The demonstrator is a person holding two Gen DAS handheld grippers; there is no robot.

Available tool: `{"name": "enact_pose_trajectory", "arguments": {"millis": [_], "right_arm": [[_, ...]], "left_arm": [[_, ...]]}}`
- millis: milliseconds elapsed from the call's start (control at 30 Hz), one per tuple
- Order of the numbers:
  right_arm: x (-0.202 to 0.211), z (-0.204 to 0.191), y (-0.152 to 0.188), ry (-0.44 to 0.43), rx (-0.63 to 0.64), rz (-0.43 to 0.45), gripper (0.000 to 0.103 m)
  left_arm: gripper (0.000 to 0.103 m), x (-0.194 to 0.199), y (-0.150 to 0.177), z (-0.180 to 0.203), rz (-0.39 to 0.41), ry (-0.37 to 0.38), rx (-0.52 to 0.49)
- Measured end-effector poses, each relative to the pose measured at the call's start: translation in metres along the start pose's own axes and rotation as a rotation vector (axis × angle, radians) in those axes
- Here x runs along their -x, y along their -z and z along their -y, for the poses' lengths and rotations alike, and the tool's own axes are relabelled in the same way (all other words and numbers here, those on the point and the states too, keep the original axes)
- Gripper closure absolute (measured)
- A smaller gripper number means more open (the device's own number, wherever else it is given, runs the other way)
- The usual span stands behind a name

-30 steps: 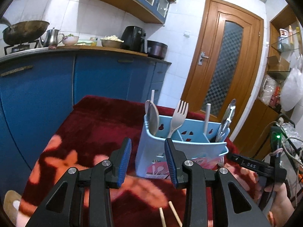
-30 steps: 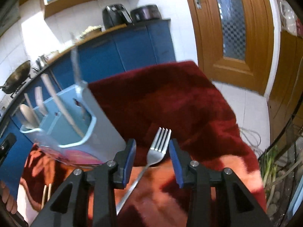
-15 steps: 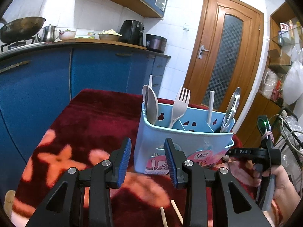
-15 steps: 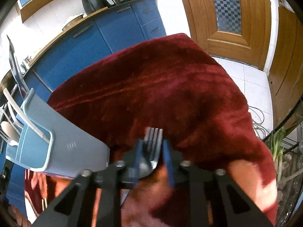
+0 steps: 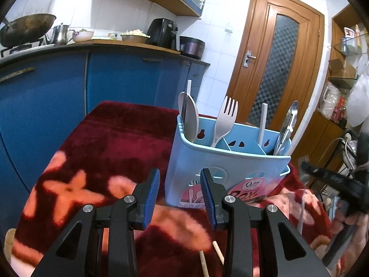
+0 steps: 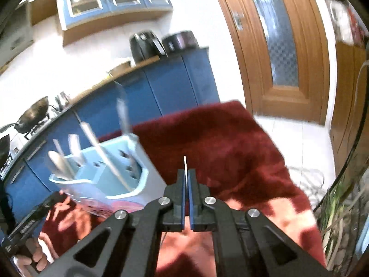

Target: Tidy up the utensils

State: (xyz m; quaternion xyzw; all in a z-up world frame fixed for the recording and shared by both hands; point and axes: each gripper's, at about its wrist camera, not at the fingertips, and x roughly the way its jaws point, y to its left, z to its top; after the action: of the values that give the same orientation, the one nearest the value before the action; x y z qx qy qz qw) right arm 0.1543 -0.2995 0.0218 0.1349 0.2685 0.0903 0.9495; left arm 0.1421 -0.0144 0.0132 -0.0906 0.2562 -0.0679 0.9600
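The right gripper (image 6: 186, 180) is clamped on a fork (image 6: 185, 165), seen edge-on and pointing forward. The blue holder (image 6: 120, 175) stands to its left on the red blanket (image 6: 230, 143). The left gripper (image 5: 180, 196) waits apart, empty.

two low, close wrist views over a red blanket (image 5: 110, 143), both sharing the blue caddy (image 5: 221, 161)

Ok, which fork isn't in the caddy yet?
The metal fork clamped edge-on in the right gripper; the pale fork already stands in the blue caddy.
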Motion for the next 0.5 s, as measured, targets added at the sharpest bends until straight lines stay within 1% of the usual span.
{"name": "enact_pose_trajectory", "arguments": {"millis": [133, 200, 267, 400, 500], "right_arm": [[0.026, -0.02, -0.008, 0.012, 0.049, 0.109, 0.1], [0.039, -0.033, -0.015, 0.033, 0.093, 0.179, 0.1], [0.047, -0.044, -0.023, 0.053, 0.128, 0.234, 0.1], [0.064, -0.054, -0.04, 0.084, 0.179, 0.326, 0.1], [0.07, -0.063, -0.051, 0.125, 0.214, 0.397, 0.1]], "left_arm": [[0.066, -0.002, 0.001, 0.0, -0.008, -0.001, 0.002], [0.066, -0.001, 0.001, 0.0, -0.005, -0.003, 0.004], [0.066, -0.001, 0.001, -0.002, -0.004, -0.002, 0.008], [0.066, -0.003, 0.001, -0.005, -0.009, 0.0, 0.022], [0.066, -0.004, 0.002, -0.006, -0.01, 0.002, 0.025]]}}
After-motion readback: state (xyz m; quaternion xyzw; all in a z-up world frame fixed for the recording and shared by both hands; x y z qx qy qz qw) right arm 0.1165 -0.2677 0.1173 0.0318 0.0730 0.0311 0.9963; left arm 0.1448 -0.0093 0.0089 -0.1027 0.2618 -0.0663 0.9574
